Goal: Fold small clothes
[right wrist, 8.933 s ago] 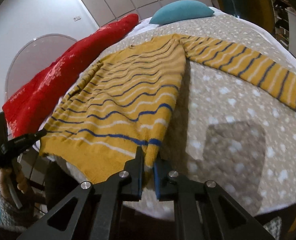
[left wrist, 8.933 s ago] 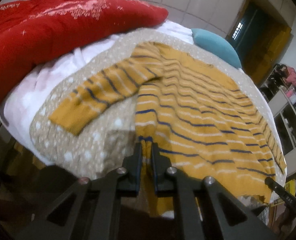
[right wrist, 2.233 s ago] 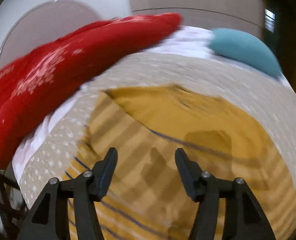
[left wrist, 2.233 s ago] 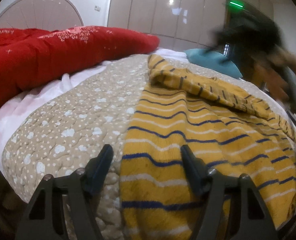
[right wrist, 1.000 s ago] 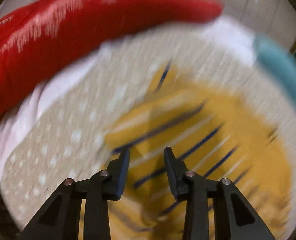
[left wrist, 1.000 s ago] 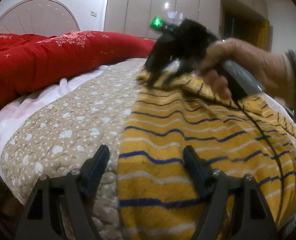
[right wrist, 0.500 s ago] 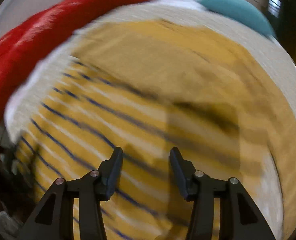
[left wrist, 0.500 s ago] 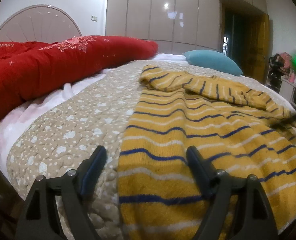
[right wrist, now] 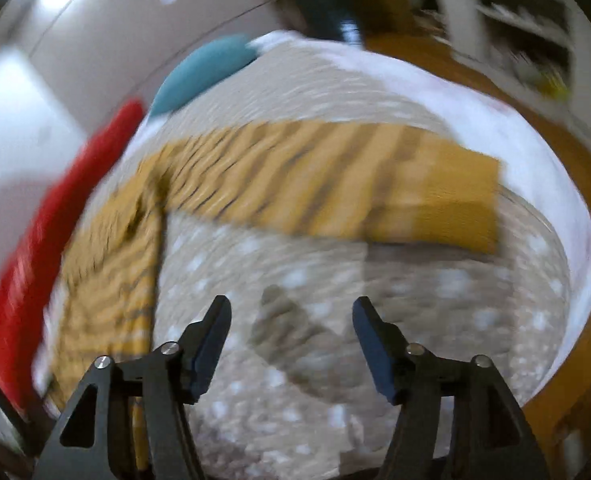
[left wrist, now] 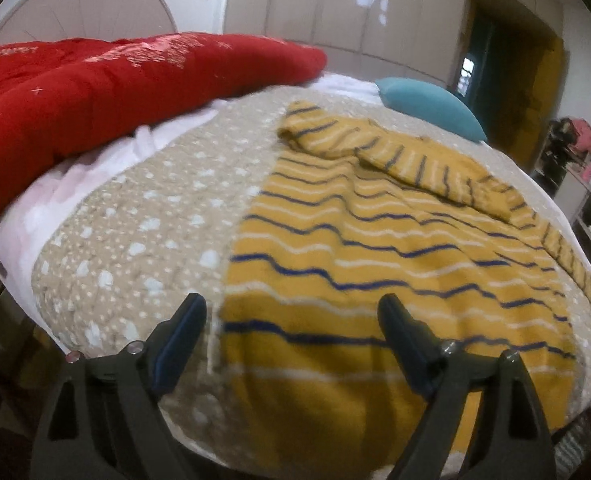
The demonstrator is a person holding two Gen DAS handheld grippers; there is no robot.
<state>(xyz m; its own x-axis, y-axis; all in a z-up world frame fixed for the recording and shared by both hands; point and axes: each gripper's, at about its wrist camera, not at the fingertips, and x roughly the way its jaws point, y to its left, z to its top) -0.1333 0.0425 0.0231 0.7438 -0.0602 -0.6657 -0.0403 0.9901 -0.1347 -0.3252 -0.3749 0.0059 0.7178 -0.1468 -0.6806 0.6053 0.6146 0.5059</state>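
Note:
A yellow sweater (left wrist: 375,248) with navy and white stripes lies flat on the beige dotted quilt (left wrist: 143,216). One sleeve (left wrist: 375,148) is folded across its top. My left gripper (left wrist: 291,324) hovers over the sweater's near hem, jaws still opening, nothing between them. In the blurred right wrist view the other sleeve (right wrist: 327,184) stretches out to the right, its plain cuff (right wrist: 447,200) near the quilt's edge. My right gripper (right wrist: 291,332) is above bare quilt (right wrist: 335,360) in front of that sleeve, jaws opening and empty.
A red duvet (left wrist: 95,88) is piled at the left of the bed and a teal pillow (left wrist: 427,108) lies at the far end. White sheet (left wrist: 55,200) shows beside the quilt. Shelves and clutter (left wrist: 583,168) stand to the right of the bed.
The right gripper let go of the folded sleeve, swept from the sweater's top across to the outstretched sleeve side, and opened wider. The left gripper rose slightly and widened.

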